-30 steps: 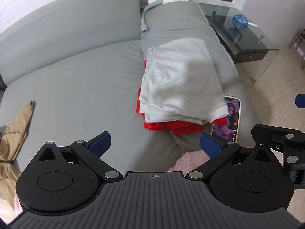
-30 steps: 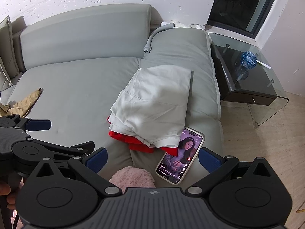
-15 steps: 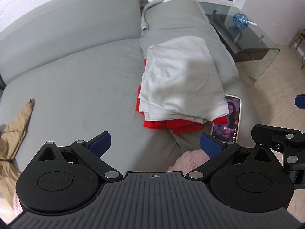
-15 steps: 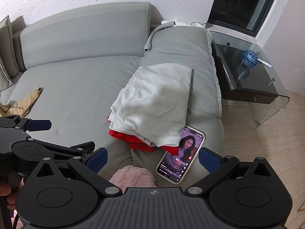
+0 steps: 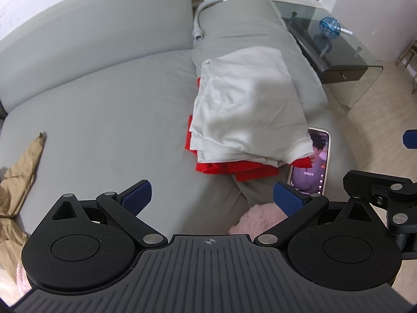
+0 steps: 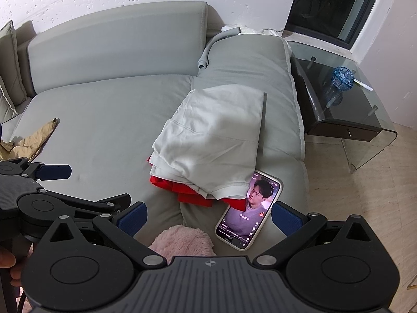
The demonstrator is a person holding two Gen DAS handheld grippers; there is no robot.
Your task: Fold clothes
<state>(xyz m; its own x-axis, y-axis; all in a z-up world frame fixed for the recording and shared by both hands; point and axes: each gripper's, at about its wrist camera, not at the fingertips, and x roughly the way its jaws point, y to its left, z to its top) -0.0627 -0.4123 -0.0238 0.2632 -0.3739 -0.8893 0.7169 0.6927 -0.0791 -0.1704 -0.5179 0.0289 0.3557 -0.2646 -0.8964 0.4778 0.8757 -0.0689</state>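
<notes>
L claw (image 5: 212, 194) & R claw (image 6: 207, 217) both wide open, empty. Folded white cotton garment (image 5: 247, 109) stacked on folded red garment (image 5: 229, 168), grey sofa (image 5: 104, 114). Btwn items; next prob. crumpled tan garment (image 5: 20, 167).

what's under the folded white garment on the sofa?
Under the white garment lies folded red clothing, its edges showing along the near side. One corner of the stack overlaps the phone. How many red pieces, or anything else beneath, is covered.
</notes>
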